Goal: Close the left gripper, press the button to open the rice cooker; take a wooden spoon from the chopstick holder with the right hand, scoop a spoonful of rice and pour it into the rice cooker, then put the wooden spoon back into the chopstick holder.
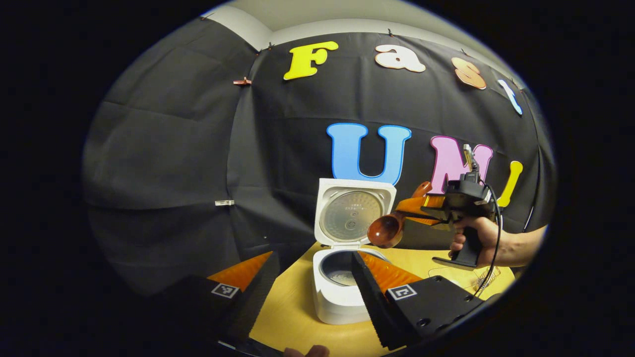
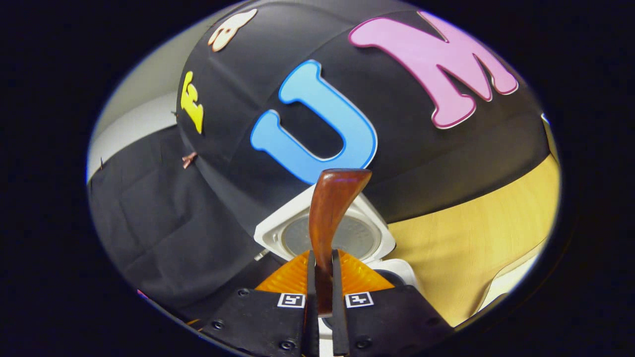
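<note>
The white rice cooker (image 1: 342,297) stands on the table with its lid (image 1: 354,218) up. A pale grainy patch lies in its inner pot (image 1: 341,275). My left gripper (image 1: 310,292) is open, and its fingers frame the cooker from the near side. A hand (image 1: 478,240) holds my right gripper (image 1: 421,208) just right of the lid. That gripper is shut on the handle of the wooden spoon (image 1: 387,230). The spoon's bowl is tipped on its side above the pot's right rim. In the right gripper view, my right gripper (image 2: 322,277) clamps the spoon (image 2: 330,213) over the lid (image 2: 297,233).
The yellow wooden table (image 1: 292,317) (image 2: 471,238) carries the cooker. A wire holder (image 1: 483,280) sits at its right edge, under the hand. A fingertip (image 1: 307,351) shows at the bottom edge. The black cloth wall stands close behind the cooker.
</note>
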Motion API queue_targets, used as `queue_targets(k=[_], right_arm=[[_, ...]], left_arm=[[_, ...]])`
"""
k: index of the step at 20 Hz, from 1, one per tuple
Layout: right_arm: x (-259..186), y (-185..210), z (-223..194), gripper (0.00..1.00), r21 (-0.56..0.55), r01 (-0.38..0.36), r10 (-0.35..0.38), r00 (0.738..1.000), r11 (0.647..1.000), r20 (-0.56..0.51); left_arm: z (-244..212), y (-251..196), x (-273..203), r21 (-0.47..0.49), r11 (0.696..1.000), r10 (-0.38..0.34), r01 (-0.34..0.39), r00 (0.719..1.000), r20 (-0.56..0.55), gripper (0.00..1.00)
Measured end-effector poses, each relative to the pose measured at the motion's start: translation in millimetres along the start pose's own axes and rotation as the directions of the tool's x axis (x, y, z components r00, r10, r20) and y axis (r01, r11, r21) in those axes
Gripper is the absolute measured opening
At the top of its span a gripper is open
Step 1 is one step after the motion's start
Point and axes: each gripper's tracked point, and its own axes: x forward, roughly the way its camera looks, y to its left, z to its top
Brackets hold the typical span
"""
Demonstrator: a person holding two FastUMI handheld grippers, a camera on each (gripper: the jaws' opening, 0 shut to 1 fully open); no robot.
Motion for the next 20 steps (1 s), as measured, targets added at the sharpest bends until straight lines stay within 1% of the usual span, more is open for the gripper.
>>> queue_targets(k=[2,4,5,7,9,13,16,20], right_arm=[[-22,-13,19,0.14,0.095,-0.010,0.007,0.999,0.995,0.032],[-50,-32,44,0.14,0.167,-0.010,-0.004,0.996,0.986,0.086],[-65,-44,55,0.14,0.180,0.001,-0.020,0.994,0.984,0.103],[-99,-73,79,0.14,0.165,0.037,-0.062,0.988,0.986,0.145],[-139,-104,110,0.14,0.147,0.080,-0.110,0.973,0.986,0.203],[-222,-165,163,0.14,0.179,0.169,-0.218,0.928,0.969,0.303],[-273,-217,181,0.14,0.183,0.265,-0.314,0.888,0.947,0.335],[-328,-287,184,0.14,0.210,0.397,-0.448,0.825,0.893,0.344]], left_arm=[[2,-12,0,0.008,1.000,-0.017,0.017,1.000,0.005,0.93],[5,-23,1,0.013,0.999,-0.035,0.035,0.999,0.009,0.93],[7,-28,2,0.018,0.999,-0.044,0.043,0.999,0.009,0.93],[8,-42,4,0.028,0.998,-0.065,0.065,0.998,0.010,0.93],[9,-55,6,0.034,0.996,-0.087,0.086,0.996,0.010,0.93],[5,-81,13,0.026,0.991,-0.128,0.128,0.992,-0.005,0.93],[6,-94,16,0.020,0.989,-0.149,0.150,0.989,-0.013,0.93],[7,-105,18,0.045,0.985,-0.164,0.165,0.986,-0.020,0.93]])
